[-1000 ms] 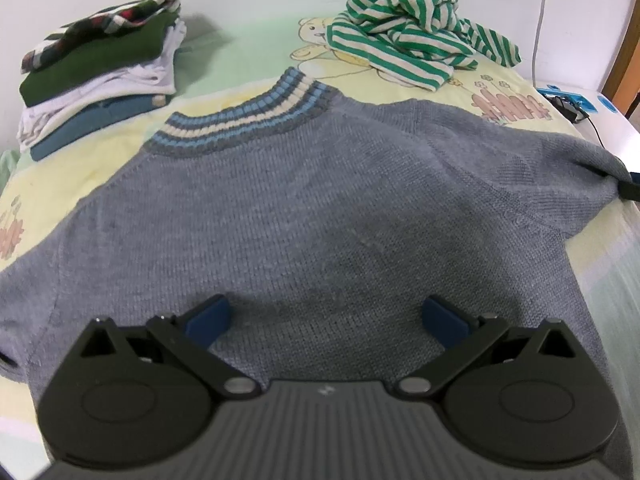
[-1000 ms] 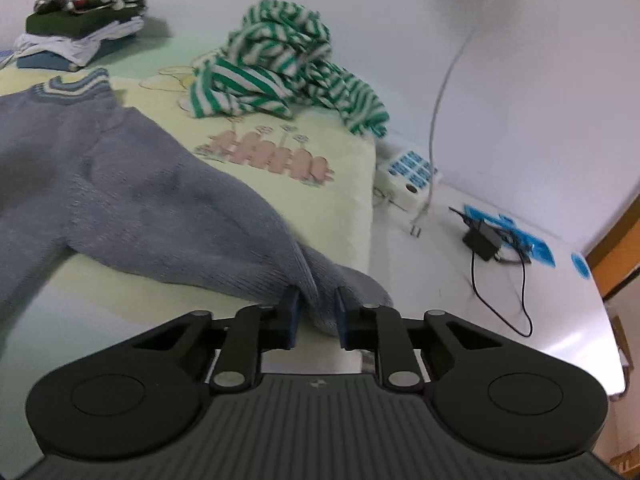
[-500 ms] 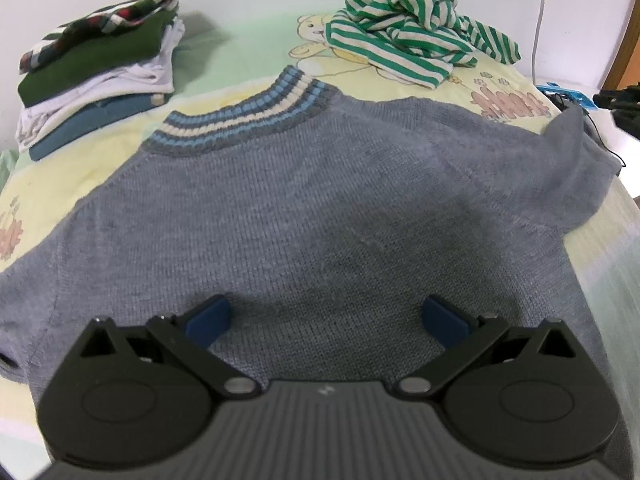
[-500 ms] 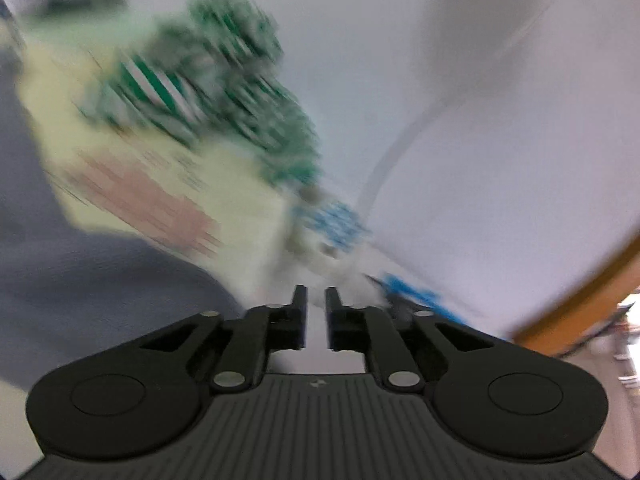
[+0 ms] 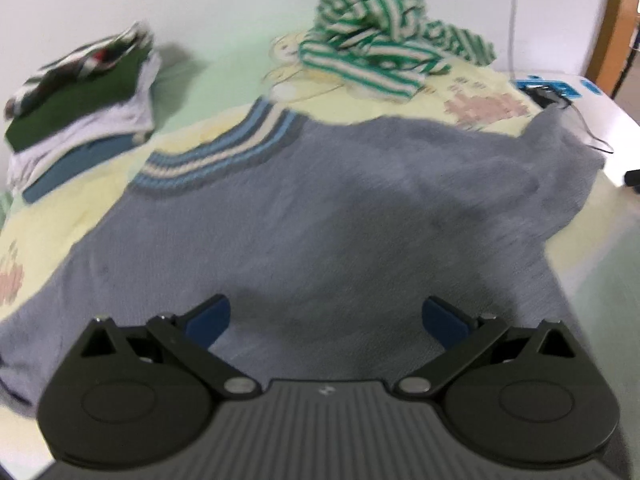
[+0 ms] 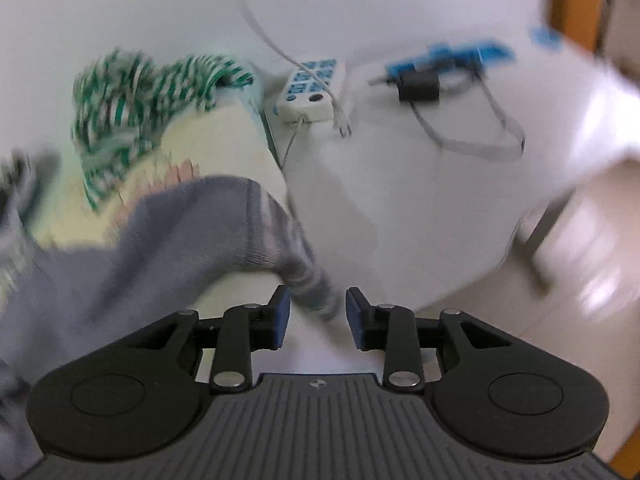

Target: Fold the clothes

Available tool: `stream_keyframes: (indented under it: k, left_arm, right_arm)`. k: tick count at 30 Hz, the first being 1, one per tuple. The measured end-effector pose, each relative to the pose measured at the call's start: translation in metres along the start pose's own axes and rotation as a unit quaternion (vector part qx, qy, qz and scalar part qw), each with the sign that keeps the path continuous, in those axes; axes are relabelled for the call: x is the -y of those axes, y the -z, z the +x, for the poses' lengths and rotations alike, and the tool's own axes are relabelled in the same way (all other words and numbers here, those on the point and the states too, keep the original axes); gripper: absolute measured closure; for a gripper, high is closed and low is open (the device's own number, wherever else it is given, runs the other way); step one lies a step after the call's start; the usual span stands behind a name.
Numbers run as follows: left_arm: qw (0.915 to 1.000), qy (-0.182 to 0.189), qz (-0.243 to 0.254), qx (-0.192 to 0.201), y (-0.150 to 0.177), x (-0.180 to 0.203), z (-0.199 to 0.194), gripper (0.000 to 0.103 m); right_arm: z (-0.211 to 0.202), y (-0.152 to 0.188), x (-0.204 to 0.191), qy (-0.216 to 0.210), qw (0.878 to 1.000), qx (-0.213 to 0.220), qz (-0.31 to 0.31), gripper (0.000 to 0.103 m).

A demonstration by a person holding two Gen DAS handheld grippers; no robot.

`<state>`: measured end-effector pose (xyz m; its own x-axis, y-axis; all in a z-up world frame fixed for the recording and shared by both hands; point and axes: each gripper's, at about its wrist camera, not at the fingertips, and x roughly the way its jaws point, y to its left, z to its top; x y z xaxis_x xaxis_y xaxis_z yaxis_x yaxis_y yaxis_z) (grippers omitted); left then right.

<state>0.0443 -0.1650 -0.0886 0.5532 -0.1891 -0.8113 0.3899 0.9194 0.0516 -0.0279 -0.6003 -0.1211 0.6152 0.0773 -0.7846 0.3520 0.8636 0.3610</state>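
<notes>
Grey sweater (image 5: 320, 216) lies flat on the bed, collar (image 5: 218, 152) at the far left, hem nearest the left gripper (image 5: 326, 320). Left gripper hovers over the lower body panel, jaws spread wide, nothing between them. The key relation is on the right. The right sleeve (image 6: 224, 232) runs out to the right edge of the bed, and its striped cuff (image 6: 316, 292) hangs just ahead of the right gripper (image 6: 314, 314), between the blue pads (image 6: 282, 312). Those jaws are opening; the cuff sits in the gap, apparently not pinched, though blur makes contact hard to judge. Sleeve long axis runs roughly left-far to right-near in the right wrist view, ending at the tool. So the right hand is the one placed for this sleeve; the left is well apart from it, over the body. I'd guess the next step is getting the sleeve across the torso, leftward. Folded stack (image 5: 80, 108) far left, striped green top (image 5: 384, 28) far centre, both clear of the sweater.
</notes>
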Motion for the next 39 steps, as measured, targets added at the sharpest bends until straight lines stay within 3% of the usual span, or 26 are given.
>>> stream_keyframes:
  k: [3, 7, 14, 16, 19, 22, 26, 29, 33, 36, 39]
  left_arm:
    - [0.9999, 0.011, 0.011, 0.001, -0.007, 0.016, 0.001, 0.001]
    - [0.9994, 0.016, 0.032, 0.002, -0.010, 0.039, 0.002, 0.001]
    - [0.9991, 0.016, 0.039, 0.002, -0.005, 0.051, -0.002, 0.001]
    - [0.9994, 0.016, 0.030, 0.000, -0.003, 0.048, -0.003, 0.001]
    - [0.9998, 0.011, 0.019, -0.001, 0.000, 0.042, -0.005, 0.001]
    - [0.9999, -0.001, 0.011, -0.002, 0.005, 0.032, -0.008, 0.001]
    - [0.9998, -0.016, -0.013, -0.007, 0.012, 0.014, -0.010, 0.001]
    - [0.9989, -0.030, -0.034, -0.015, 0.018, -0.001, -0.010, 0.001]
    - [0.9976, -0.043, -0.051, -0.015, 0.022, -0.015, -0.014, 0.001]
    - [0.9970, -0.052, -0.057, -0.013, 0.027, -0.023, -0.017, 0.001]
    - [0.9960, -0.059, -0.066, -0.012, 0.030, -0.031, -0.019, 0.001]
  right_arm:
    - [0.011, -0.005, 0.003, -0.039, 0.993, -0.007, 0.108, 0.065]
    - [0.031, -0.009, 0.006, -0.068, 0.974, -0.026, 0.215, 0.063]
    - [0.051, -0.004, 0.010, -0.088, 0.941, -0.024, 0.326, 0.061]
    - [0.056, -0.003, 0.013, -0.091, 0.937, -0.017, 0.336, 0.069]
    - [0.054, -0.004, 0.014, -0.095, 0.939, 0.000, 0.331, 0.088]
    - [0.032, -0.010, 0.011, -0.106, 0.944, 0.046, 0.310, 0.090]
    - [-0.001, -0.019, -0.001, -0.075, 0.962, 0.130, 0.229, 0.093]
    - [0.006, -0.018, 0.000, -0.027, 0.970, 0.121, 0.209, 0.096]
    - [0.015, -0.013, 0.004, -0.008, 0.973, 0.109, 0.203, 0.096]
    - [0.010, -0.012, -0.005, -0.015, 0.976, 0.125, 0.180, 0.096]
    - [-0.003, -0.018, -0.038, -0.044, 0.980, 0.156, 0.118, 0.096]
